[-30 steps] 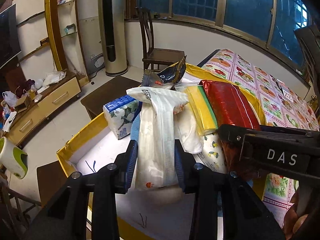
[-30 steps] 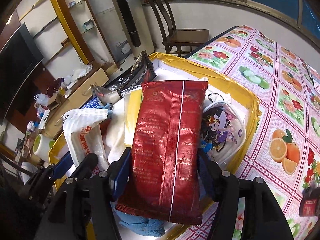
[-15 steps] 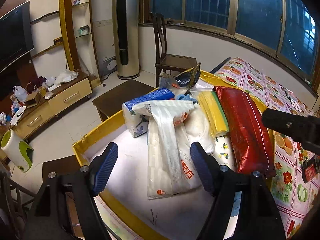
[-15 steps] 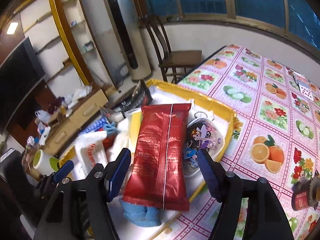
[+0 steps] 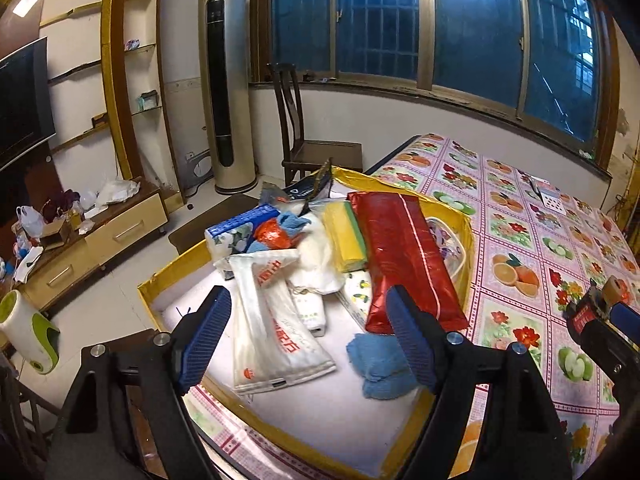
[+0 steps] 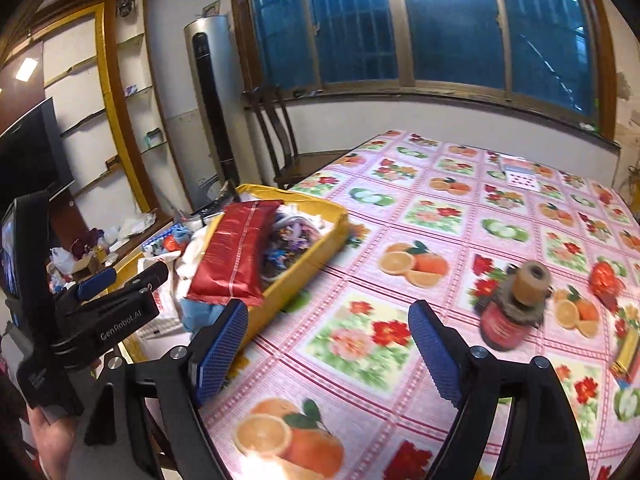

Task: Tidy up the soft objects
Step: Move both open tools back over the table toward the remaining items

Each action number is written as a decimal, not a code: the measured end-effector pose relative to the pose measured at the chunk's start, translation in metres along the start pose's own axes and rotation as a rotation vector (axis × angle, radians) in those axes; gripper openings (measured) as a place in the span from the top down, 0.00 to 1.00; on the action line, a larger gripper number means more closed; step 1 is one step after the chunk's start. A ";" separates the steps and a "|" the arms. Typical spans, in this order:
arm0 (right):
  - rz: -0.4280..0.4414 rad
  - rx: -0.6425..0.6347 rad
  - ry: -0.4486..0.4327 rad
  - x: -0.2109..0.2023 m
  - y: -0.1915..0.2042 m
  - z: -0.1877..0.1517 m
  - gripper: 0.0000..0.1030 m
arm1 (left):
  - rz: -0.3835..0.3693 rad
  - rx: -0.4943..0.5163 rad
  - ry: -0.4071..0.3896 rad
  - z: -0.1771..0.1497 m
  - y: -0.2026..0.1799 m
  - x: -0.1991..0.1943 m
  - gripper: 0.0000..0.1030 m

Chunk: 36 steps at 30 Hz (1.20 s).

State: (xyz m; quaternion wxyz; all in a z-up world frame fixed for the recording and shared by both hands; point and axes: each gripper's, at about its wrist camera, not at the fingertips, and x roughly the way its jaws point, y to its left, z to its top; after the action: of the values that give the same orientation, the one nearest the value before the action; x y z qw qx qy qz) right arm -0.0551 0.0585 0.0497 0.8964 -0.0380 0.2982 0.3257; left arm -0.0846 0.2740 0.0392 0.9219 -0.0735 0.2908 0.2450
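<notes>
A yellow-rimmed box (image 5: 464,236) (image 6: 316,248) sits at the table's left end, holding several soft packs. A white plastic pack (image 5: 272,320) lies flat in it just beyond my left gripper (image 5: 308,332), which is open and holds nothing. A long red foil bag (image 5: 404,260) (image 6: 236,248) rests across the box's right side, with a blue cloth (image 5: 380,364) at its near end. My right gripper (image 6: 326,344) is open over the flowered tablecloth (image 6: 440,220), to the right of the box and clear of it.
A dark red jar with a twine spool on top (image 6: 512,308) stands on the table to the right. A red wrapped item (image 6: 606,280) and a small yellow pack (image 6: 624,356) lie further right. A chair (image 5: 312,148) and a tall floor unit (image 5: 226,92) stand behind the box.
Both grippers opened and let go: the white pack and the red bag now lie in the box. Both pulled back, and the right one swung right over the tablecloth.
</notes>
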 end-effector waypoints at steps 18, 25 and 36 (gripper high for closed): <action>-0.061 0.108 0.010 -0.036 -0.063 -0.040 0.17 | -0.043 0.166 -0.026 -0.008 -0.074 -0.028 0.22; -0.079 0.124 0.033 -0.043 -0.083 -0.059 0.17 | -0.076 0.213 -0.020 -0.017 -0.103 -0.034 0.22; -0.221 0.282 0.037 -0.086 -0.178 -0.101 0.17 | -0.257 0.343 0.033 -0.032 -0.184 -0.052 0.22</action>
State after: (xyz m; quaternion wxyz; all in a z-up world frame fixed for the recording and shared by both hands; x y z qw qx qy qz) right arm -0.0507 -0.1555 -0.0074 0.9175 0.0498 0.3515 0.1793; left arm -0.0466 0.0836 0.0415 0.9397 0.0438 0.3316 0.0711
